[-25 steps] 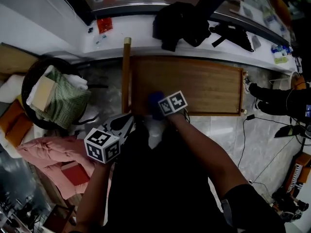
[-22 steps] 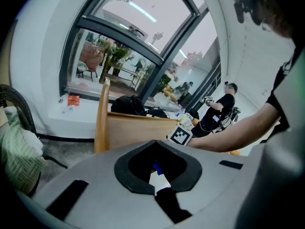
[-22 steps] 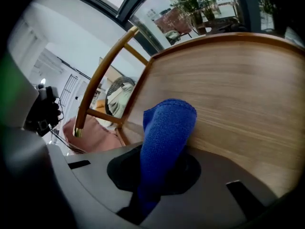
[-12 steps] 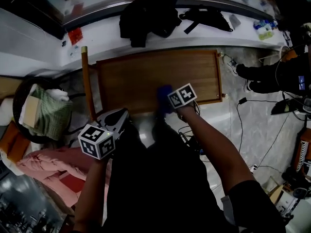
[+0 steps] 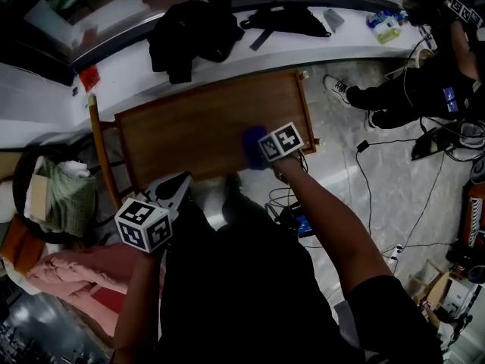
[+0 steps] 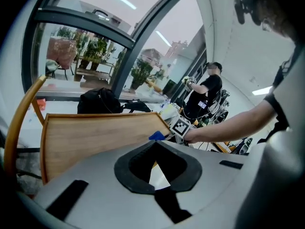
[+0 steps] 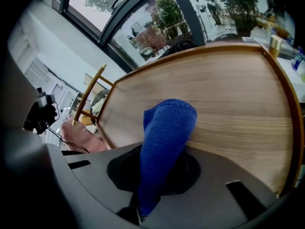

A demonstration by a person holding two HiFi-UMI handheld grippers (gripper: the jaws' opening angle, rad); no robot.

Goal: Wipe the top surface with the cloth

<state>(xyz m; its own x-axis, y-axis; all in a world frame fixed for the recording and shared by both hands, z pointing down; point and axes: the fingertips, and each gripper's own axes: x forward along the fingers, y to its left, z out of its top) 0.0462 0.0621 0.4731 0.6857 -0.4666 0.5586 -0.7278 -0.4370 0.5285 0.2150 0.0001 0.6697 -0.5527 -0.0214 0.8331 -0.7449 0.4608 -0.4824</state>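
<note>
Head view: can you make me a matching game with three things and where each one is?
Things:
1. blue cloth
2. left gripper
3. black jacket

Places:
A. on the white ledge past the table
B. beside the table's near edge, holding nothing
C. pinched in the right gripper, over the table

Pairs: 1-C, 2-B, 3-A

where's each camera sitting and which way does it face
Head view: on the person's head, steeply down at the wooden table; left gripper, right gripper, forearms show.
Left gripper view: rides that gripper, across the table; own empty jaws, right forearm show.
Right gripper view: over the table; own jaws shut on blue cloth.
All share table and cloth.
</note>
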